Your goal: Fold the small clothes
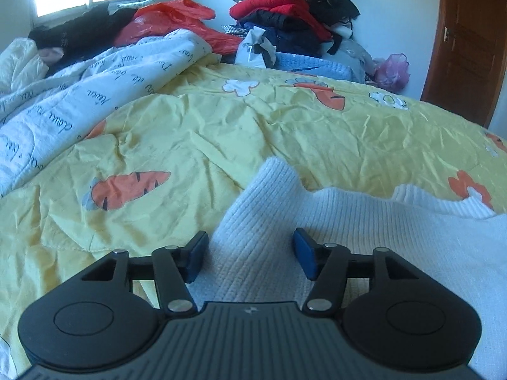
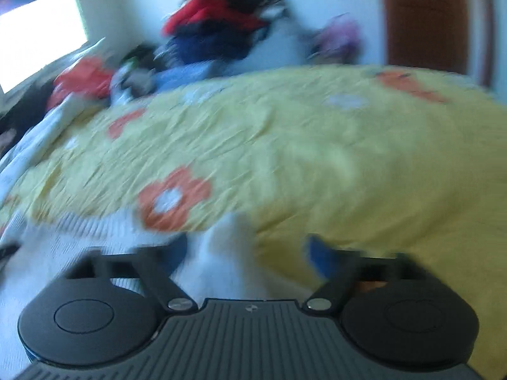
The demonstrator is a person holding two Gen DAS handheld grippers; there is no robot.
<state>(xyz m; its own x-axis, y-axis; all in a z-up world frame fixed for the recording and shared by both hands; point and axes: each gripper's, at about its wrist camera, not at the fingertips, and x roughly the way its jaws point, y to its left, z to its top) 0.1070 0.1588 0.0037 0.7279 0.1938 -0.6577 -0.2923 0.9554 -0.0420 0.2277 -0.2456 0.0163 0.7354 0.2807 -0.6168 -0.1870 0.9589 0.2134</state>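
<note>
A white ribbed knit garment [image 1: 364,221] lies on the yellow carrot-print bedspread [image 1: 221,133]. My left gripper [image 1: 250,253] is open, its blue-padded fingers on either side of a raised corner of the garment, low over it. In the blurred right wrist view my right gripper [image 2: 250,253] is open, and another raised corner of the white garment [image 2: 228,240] stands between its fingers. The garment spreads to the left there [image 2: 79,231].
A white quilt with script print [image 1: 79,95] is bunched at the left. A pile of red, black and blue clothes [image 1: 291,15] and red plastic bags [image 1: 177,22] lie at the far end. A wooden door [image 1: 469,41] stands at the right.
</note>
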